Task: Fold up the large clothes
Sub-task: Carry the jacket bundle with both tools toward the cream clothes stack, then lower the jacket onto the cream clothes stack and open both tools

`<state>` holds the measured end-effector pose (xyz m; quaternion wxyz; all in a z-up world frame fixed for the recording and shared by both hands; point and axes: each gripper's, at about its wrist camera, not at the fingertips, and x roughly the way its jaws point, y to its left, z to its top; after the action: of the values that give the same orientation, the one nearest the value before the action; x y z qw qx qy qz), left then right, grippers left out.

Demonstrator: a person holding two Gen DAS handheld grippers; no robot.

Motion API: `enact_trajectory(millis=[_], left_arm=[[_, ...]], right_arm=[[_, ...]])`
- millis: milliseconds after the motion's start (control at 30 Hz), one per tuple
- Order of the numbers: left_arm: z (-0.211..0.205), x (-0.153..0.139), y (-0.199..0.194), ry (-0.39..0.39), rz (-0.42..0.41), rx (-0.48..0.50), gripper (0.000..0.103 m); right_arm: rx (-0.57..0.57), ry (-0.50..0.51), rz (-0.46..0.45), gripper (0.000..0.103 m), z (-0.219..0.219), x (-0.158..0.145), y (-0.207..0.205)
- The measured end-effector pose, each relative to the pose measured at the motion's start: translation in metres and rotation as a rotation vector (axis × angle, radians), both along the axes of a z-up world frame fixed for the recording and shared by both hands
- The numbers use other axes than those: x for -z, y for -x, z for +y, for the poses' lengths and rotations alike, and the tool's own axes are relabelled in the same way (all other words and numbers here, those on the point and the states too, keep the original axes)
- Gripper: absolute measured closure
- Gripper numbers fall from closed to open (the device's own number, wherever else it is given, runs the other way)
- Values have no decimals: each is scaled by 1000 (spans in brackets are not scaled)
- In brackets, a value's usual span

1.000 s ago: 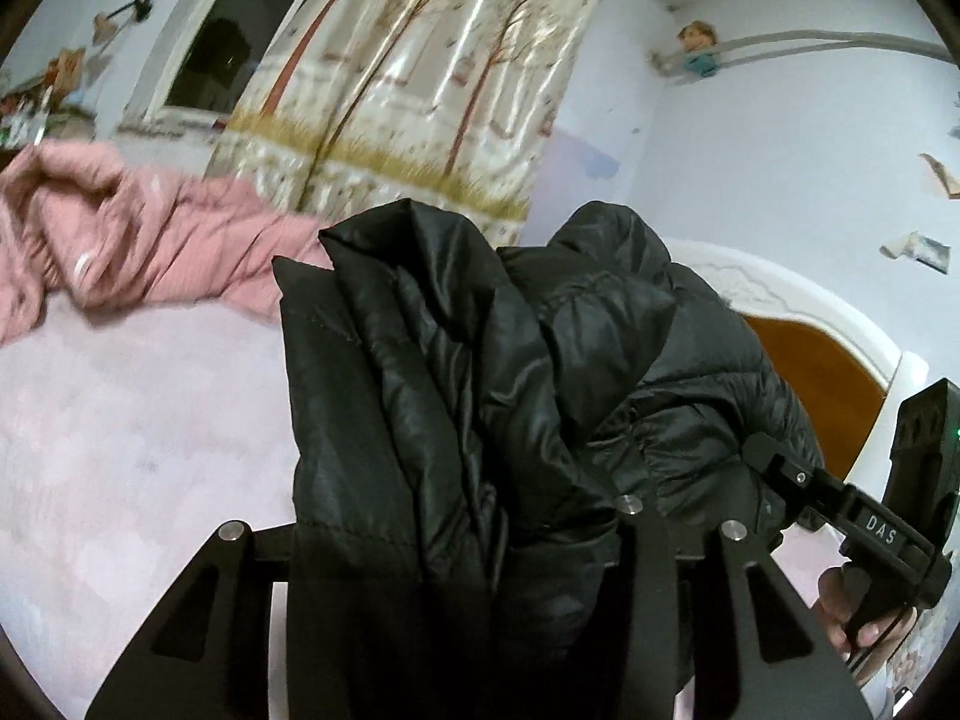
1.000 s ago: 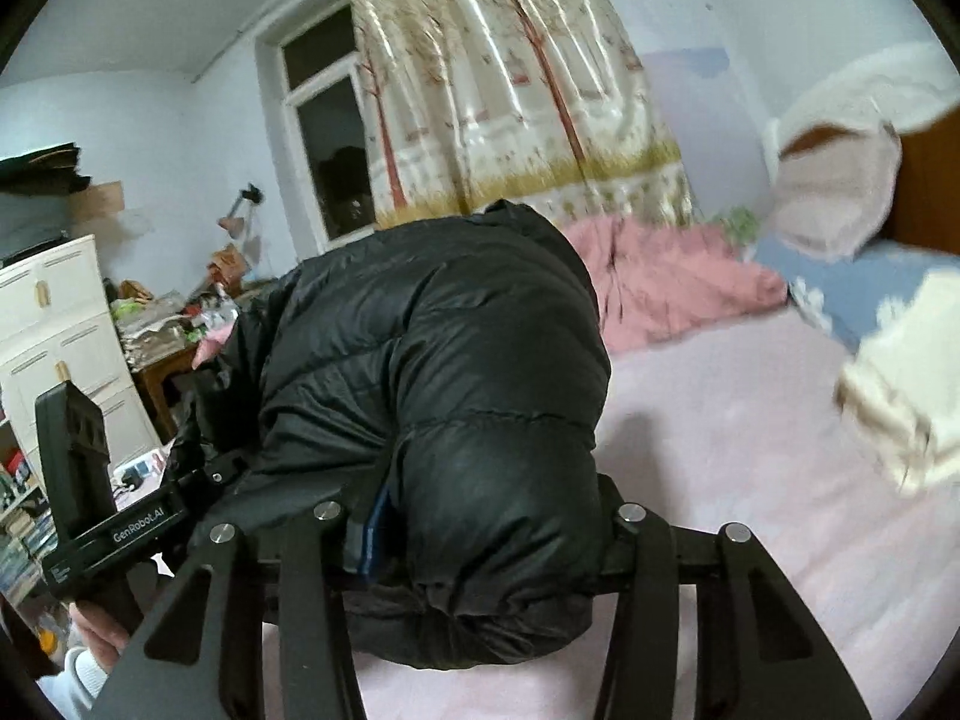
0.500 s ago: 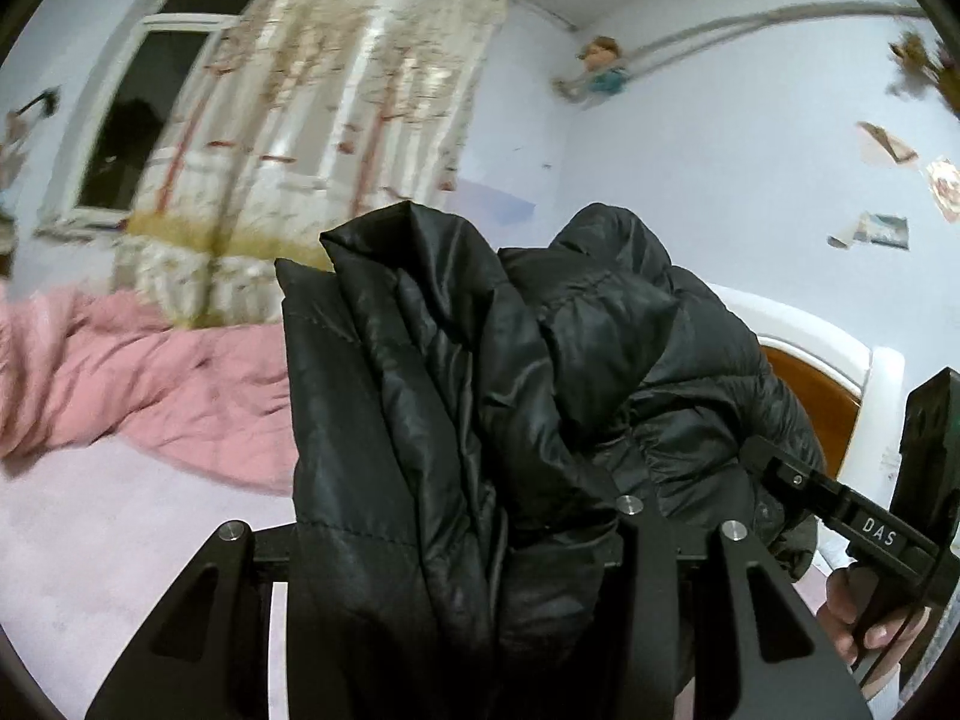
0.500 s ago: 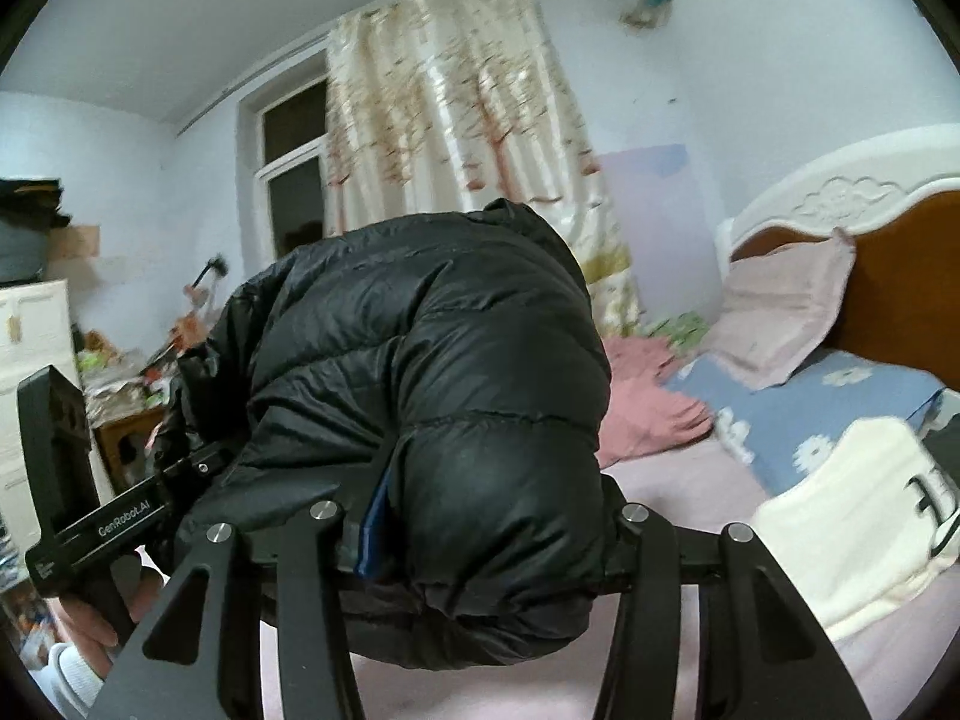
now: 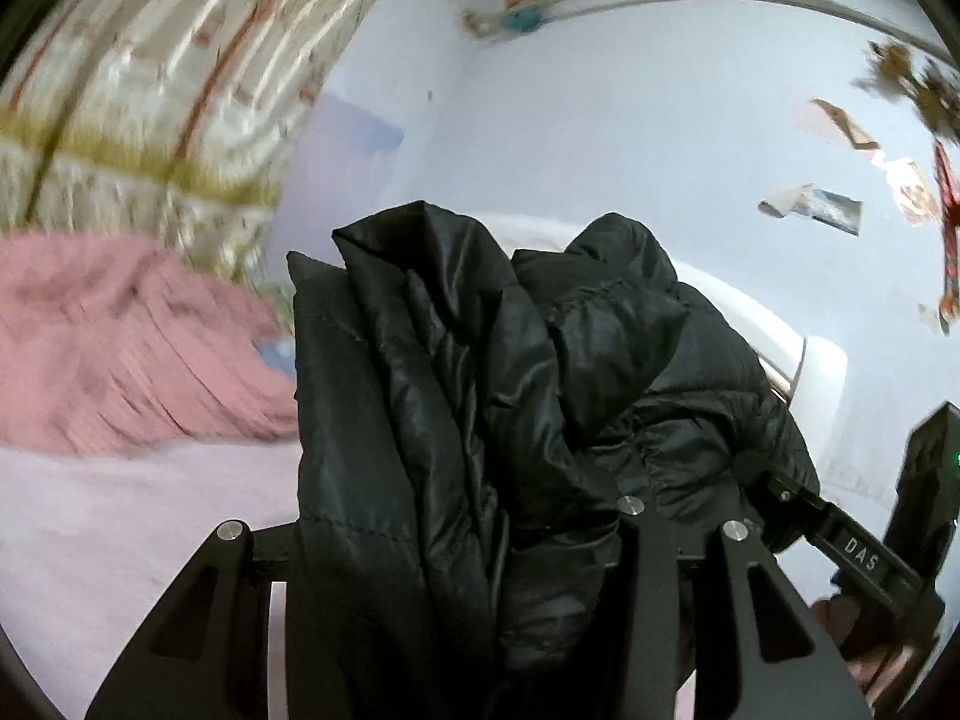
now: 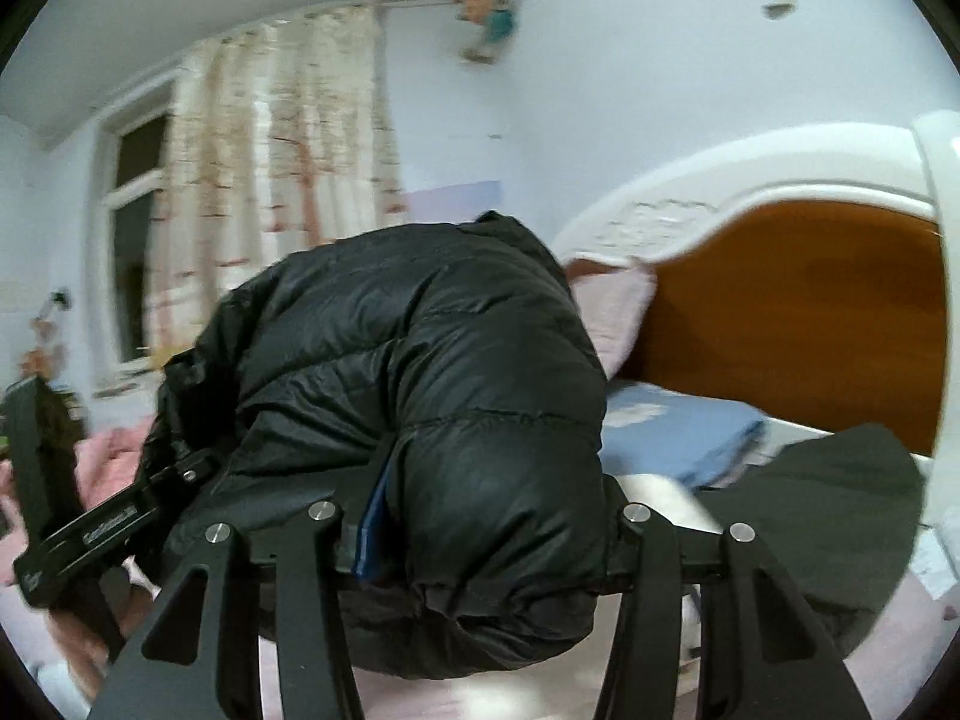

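Note:
A black puffer jacket point(image 5: 480, 390) hangs bundled in the air above the bed, held from both ends. In the left wrist view my left gripper point(image 5: 456, 540) is shut on a thick fold of it, and the cloth hides the fingertips. The right gripper's body point(image 5: 864, 558), with a hand under it, enters from the right edge and reaches into the same bundle. In the right wrist view my right gripper point(image 6: 480, 516) is shut on the jacket's point(image 6: 432, 372) quilted bulge. The left gripper's body point(image 6: 108, 528) shows at the left.
The pink bed sheet point(image 5: 90, 510) lies below, with a crumpled pink quilt point(image 5: 120, 348) by the curtain point(image 5: 150, 90). Ahead stands a white and orange headboard point(image 6: 810, 330) with a pink pillow point(image 6: 612, 312) and a blue pillow point(image 6: 678, 432). A dark garment point(image 6: 840, 510) lies at the right.
Both views have swung right across the room, from the window and curtain toward the headboard. The jacket stays clamped the same way in both grippers. The dark garment has come into view.

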<state>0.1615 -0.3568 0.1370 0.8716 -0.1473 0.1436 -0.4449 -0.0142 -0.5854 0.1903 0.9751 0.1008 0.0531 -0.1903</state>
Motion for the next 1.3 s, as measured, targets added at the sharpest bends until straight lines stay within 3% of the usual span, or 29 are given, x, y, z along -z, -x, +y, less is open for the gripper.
enact_trajectory(millis=[200,233,300,333,400,433,467,567,700,767,867,967,1067,1200,1300], left_arm=[[-87,61,-23,-109,114,48,57],[-99,73,-27,-144,136,39,54],[-106,88,-32,-169,159,-4,35],[-106,90,-32,-160,157,-24,30],[-104,87,-29,-187,119,-80,7],[-105,83,-26,-220,92,-119,1],[-104,79,-24,-242,73,-135,1],[-93,68,-13,-296,20,-171,1],[-65,47,-1,-312,-30,-193,1],[-43,31,10,-302,-62,-223,1],[-7,9,28,-288,-109,-256,0],[35,-5,51,-290,-149,-286,0],[83,-7,76,-295,-192,-316,0],[133,5,105,-317,-230,-357,0],[159,16,121,-337,-248,-378,0]], right_arm=[[204,-43,115,51,-61,48,-18],[224,-48,149,49,-71,61,-23],[241,-49,175,40,-86,81,-28],[238,-54,175,38,-90,86,-28],[233,-82,169,36,-96,86,-26],[245,-90,176,29,-97,84,-26],[282,-82,196,21,-94,81,-27],[309,-41,210,18,-76,68,-30],[329,-13,175,12,-50,43,-21],[322,1,134,0,-35,32,-10],[297,-2,86,0,-9,23,7],[247,-70,23,0,20,24,31],[184,-145,-51,0,54,30,50],[122,-51,-30,0,113,37,59],[91,-71,-11,0,146,61,74]])
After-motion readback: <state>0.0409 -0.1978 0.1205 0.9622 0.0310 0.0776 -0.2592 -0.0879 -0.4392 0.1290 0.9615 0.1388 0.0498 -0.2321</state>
